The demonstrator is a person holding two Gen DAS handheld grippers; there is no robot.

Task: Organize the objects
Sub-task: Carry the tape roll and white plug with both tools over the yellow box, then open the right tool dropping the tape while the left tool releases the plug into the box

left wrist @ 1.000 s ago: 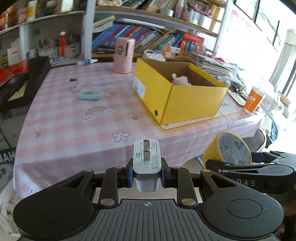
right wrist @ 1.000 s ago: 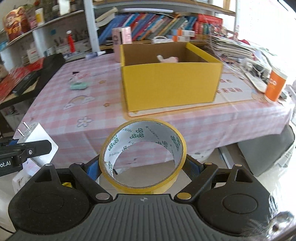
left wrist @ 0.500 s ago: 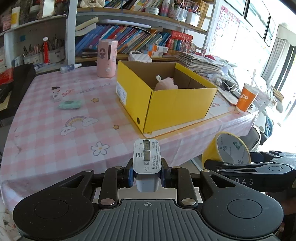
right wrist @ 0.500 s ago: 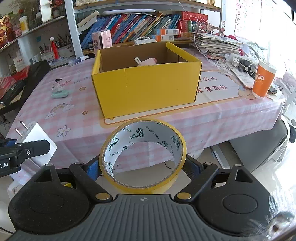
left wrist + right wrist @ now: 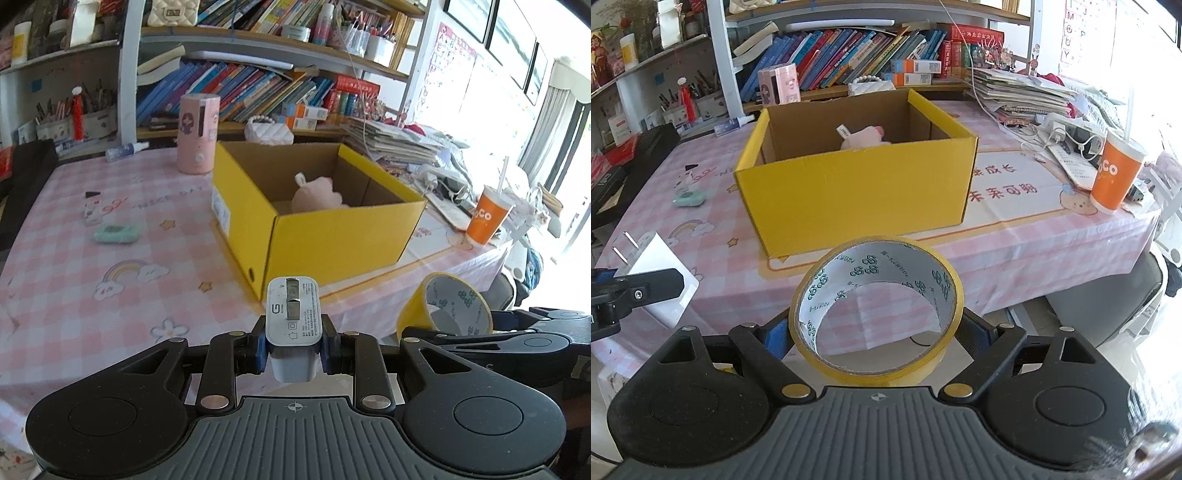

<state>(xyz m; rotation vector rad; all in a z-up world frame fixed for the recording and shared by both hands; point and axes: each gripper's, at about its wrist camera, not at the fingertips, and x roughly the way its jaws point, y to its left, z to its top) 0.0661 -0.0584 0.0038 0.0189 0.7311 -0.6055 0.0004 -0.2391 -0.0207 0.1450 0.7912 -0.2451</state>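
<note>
My left gripper (image 5: 293, 354) is shut on a white plug charger (image 5: 293, 317), held in front of the table's near edge; it also shows in the right wrist view (image 5: 659, 273). My right gripper (image 5: 875, 339) is shut on a roll of yellow tape (image 5: 875, 306), which also shows in the left wrist view (image 5: 443, 306). An open yellow cardboard box (image 5: 332, 229) (image 5: 857, 184) stands on the pink checked tablecloth (image 5: 110, 266) ahead, with a pink soft toy (image 5: 317, 194) (image 5: 864, 136) inside.
On the table lie a mint-green item (image 5: 116, 233), a small white item (image 5: 92, 208), a pink cylinder (image 5: 197, 133) and a spray bottle (image 5: 125, 149). An orange cup (image 5: 1115, 173) stands at the right. Papers and a power strip (image 5: 1071, 129) lie behind it. Bookshelves stand behind the table.
Both grippers have risen and moved closer to the table, so the box looks larger and its inside shows more. Both grips are unchanged.
</note>
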